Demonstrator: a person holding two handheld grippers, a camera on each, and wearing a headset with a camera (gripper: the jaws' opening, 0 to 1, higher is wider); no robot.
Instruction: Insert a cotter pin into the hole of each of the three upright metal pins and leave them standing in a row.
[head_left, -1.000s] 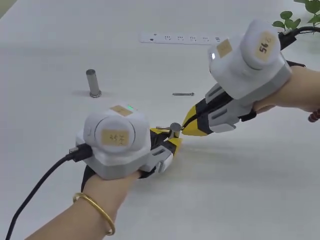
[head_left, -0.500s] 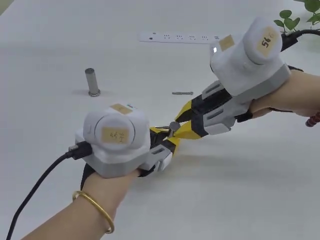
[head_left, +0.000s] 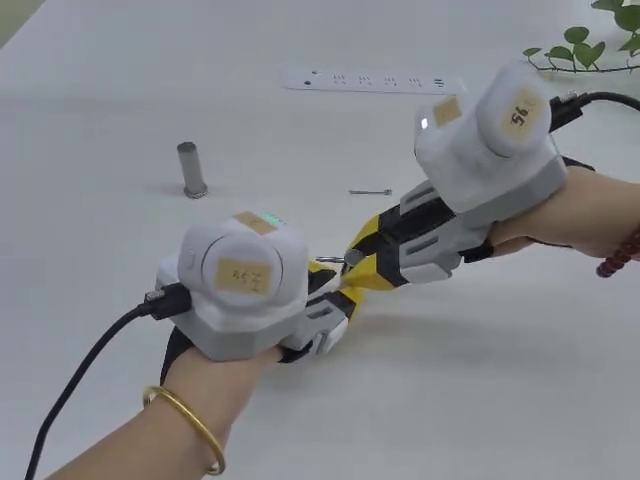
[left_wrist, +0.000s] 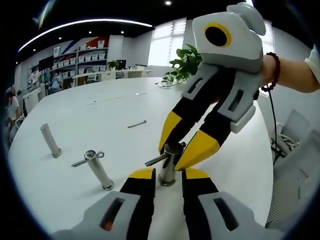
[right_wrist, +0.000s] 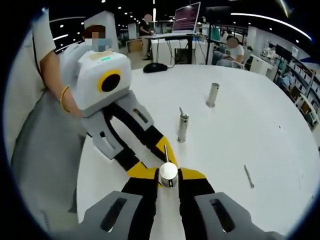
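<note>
Head view: the big white table (head_left: 480, 400), and over it our two grippers meet nose to nose. The left gripper (head_left: 335, 282) is clamped on the lower part of the metal pin (left_wrist: 167, 167) we're working on, holding it upright between its fingers. The right gripper (head_left: 362, 262) faces it, fingers straddling the pin's top. We can't tell if they're pinching anything or just sitting there. A cotter pin (left_wrist: 154, 161) pokes out sideways just below those fingers, so we reckon it's at least partway in.

Left of the left gripper's fingers stands a second pin (left_wrist: 97, 167) with its cotter through. Further out is a bare pin (head_left: 191, 170). A spare cotter (head_left: 370, 192) lies beyond the right gripper's fingers, well apart.

Handling-wise, the pins look like stiff, smooth steel and tippy on that small foot, so we'd grab low on the shaft. The cotters look like thin, light, bendy wire, and we'd take them by the looped head.
</note>
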